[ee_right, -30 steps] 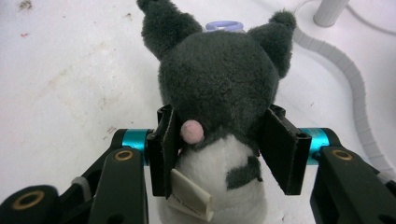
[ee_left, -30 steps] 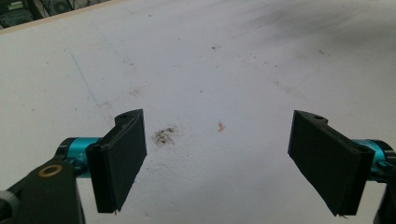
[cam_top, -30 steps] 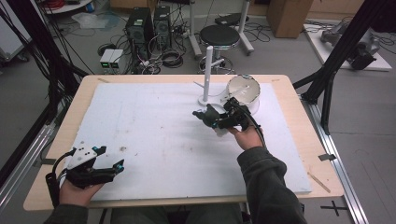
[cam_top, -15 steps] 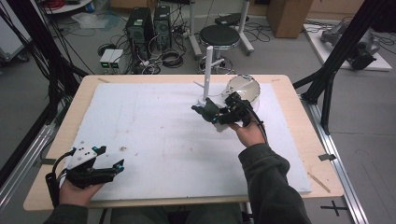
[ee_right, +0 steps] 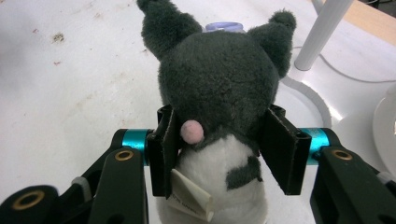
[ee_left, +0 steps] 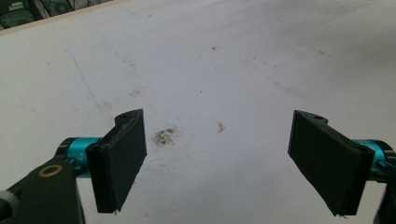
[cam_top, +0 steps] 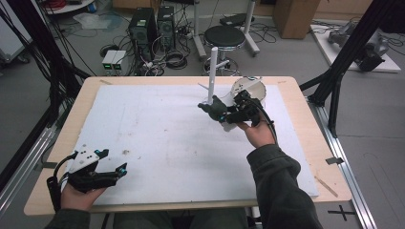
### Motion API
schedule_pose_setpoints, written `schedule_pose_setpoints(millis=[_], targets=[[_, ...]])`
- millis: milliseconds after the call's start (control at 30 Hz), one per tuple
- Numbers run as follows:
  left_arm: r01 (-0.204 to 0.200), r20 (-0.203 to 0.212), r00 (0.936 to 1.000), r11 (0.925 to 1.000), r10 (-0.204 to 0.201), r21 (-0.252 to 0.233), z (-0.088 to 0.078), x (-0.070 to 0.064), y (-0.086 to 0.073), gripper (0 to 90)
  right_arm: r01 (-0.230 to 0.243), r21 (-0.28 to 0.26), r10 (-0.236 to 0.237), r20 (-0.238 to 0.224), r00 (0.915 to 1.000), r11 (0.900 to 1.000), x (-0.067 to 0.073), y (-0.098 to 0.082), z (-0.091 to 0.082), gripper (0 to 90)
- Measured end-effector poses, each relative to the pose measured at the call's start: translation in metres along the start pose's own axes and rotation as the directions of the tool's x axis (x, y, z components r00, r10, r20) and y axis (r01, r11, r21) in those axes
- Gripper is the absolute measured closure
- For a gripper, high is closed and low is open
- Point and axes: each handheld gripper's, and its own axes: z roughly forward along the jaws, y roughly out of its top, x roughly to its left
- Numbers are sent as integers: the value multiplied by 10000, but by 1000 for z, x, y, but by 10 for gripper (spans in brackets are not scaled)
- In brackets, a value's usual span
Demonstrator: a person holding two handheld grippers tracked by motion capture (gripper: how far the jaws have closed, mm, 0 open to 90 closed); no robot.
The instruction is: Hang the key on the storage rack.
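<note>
My right gripper (cam_top: 224, 112) is shut on a dark grey plush toy (cam_top: 215, 107) with a white belly, held just above the mat beside the white pole stand (cam_top: 212, 71). In the right gripper view the pads press both sides of the plush toy (ee_right: 219, 79) below its head, with my right gripper (ee_right: 219, 151) around the body and a paper tag hanging under it. My left gripper (cam_top: 113, 161) rests at the front left of the mat, open. Its jaws stand wide apart over bare mat in the left gripper view, where the left gripper (ee_left: 219, 158) holds nothing.
A white mat (cam_top: 157, 129) covers the wooden table (cam_top: 305, 143). A white bowl (cam_top: 252, 87) sits at the back right behind the right hand. The stand's pole (ee_right: 324, 32) and round base (ee_right: 310, 100) lie just right of the plush, with a small purple ring (ee_right: 223, 25) beyond its head.
The right hand has risen a little with the plush toy in its grip, drifting slightly toward the pole. The left hand has stayed where it was.
</note>
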Motion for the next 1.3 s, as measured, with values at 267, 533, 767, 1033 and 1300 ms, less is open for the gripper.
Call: schedule_pose_setpoints(millis=[267,533,767,1033,1300], targets=[[37,16,10000,10000,-37,-17,0,0,0,196,60,-139,-59,72,10000,9999,-2,6,-9,500],[44,2,10000,10000,-44,-21,0,0,0,196,59,-351,-53,145,9999,9994,-4,12,-19,499],[22,-12,10000,10000,-22,1,0,1,0,196,15,-499,-7,150,9999,9988,-6,13,-25,500],[44,-23,10000,10000,-44,-22,0,1,0,196,21,-584,-11,183,9998,9983,-7,16,-31,499],[59,-25,10000,10000,-59,-37,0,1,0,196,35,-730,-15,278,9996,9973,-8,22,-41,499]])
